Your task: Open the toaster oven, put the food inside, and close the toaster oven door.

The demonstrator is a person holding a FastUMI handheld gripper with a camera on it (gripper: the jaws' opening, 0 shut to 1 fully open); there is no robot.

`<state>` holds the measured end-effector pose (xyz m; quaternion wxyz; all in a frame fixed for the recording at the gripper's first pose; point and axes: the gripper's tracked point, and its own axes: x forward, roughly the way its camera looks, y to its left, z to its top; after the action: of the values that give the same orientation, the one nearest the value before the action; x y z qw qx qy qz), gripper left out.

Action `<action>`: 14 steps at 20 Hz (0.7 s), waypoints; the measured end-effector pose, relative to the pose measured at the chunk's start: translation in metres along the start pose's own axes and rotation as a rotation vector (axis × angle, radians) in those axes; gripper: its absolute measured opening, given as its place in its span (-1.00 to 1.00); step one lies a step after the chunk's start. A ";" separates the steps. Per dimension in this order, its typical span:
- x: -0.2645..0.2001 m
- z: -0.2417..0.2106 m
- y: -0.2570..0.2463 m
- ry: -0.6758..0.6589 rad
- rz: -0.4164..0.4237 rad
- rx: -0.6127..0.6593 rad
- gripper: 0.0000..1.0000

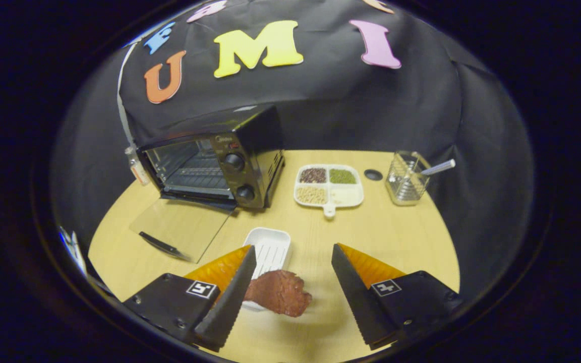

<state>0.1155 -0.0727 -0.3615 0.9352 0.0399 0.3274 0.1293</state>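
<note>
Through the gripper view I see my hand-held gripper (293,259) spread wide over a pale wood-grain surface (396,242), its two wedge-shaped fingers with saw-toothed inner edges gripping nothing. Between them, close to the left finger, lies a reddish-brown, rough-textured chunk of meat (280,294); it overlaps the near end of a white ribbed rectangular plastic tray (270,247), and the finger hides its left edge, so I cannot tell whether they touch.

Beyond the left finger stands a black boxy metal toaster oven (215,159) with two round knobs on its front panel. Its clear glass door (182,229) lies folded down flat on the surface, a dark bar handle along its near edge, and wire racks show inside.

To the oven's right sits a white four-compartment dish (328,186) holding dark red, green and tan beans, with one section pale. Further right are a small dark round disc (373,175) and a clear ribbed glass holder (407,179) with a grey-handled utensil leaning out; its working end is hidden.
</note>
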 end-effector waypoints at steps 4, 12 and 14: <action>0.011 -0.026 0.003 0.106 0.120 0.130 0.63; 0.017 -0.040 0.012 0.262 0.340 0.466 -0.42; 0.017 -0.038 0.011 0.274 0.353 0.523 -0.52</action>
<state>0.1023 -0.0578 -0.3994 0.8039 0.3164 0.4599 0.2051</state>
